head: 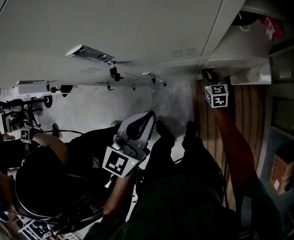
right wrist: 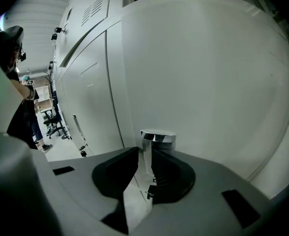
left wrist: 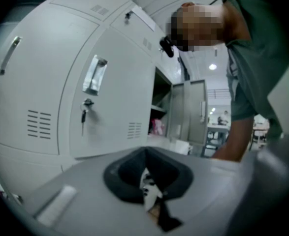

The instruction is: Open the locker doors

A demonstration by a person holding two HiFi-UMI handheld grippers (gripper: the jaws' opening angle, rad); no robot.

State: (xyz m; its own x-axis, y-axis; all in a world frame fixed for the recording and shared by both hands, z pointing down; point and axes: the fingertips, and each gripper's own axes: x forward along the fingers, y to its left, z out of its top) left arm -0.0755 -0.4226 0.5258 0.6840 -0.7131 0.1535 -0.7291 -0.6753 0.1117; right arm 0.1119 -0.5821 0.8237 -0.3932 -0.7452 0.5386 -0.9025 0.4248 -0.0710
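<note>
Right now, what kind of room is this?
Probably a locker area in a workplace: rows of grey metal lockers, a key hanging in one lock, and office chairs down the aisle.

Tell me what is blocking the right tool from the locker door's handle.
Nothing visible blocks it. The chrome handle on the locker door already stands between the jaws of the right tool, which are apart.

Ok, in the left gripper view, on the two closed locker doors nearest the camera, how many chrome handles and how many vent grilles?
chrome handles: 2
vent grilles: 2
Total: 4
</note>
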